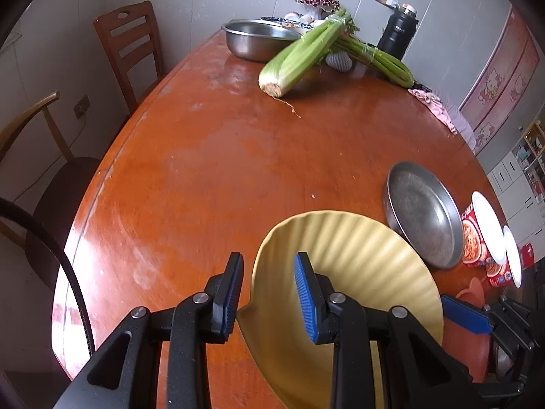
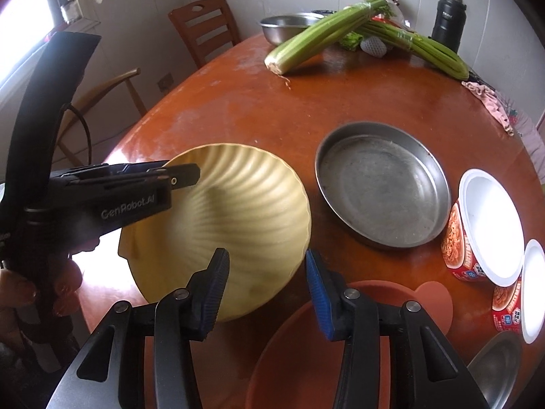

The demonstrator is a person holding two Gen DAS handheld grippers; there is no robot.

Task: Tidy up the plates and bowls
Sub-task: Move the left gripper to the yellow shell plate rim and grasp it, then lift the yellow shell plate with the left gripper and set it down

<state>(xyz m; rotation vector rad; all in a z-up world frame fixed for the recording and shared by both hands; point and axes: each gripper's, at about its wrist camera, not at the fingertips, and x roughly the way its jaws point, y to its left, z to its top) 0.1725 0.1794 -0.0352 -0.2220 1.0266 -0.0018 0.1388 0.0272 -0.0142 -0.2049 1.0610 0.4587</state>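
Left wrist view: As the yellow ribbed plate [image 1: 344, 272] hung tilted off the table [image 1: 204, 170], the left gripper [image 1: 269, 296] straddled its rim, jaws apart; I couldn't tell whether they actually pinched it.
Right wrist view: The right gripper [image 2: 265, 289] stood parted and empty above an orange plate [image 2: 299, 347], probably waiting to receive.
Likely destination: the steel pan [image 2: 381, 184] just beside.

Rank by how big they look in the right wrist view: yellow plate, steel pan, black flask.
1. yellow plate, though it is nearest the camera, so its lead over the pan is unsure
2. steel pan
3. black flask, farthest away
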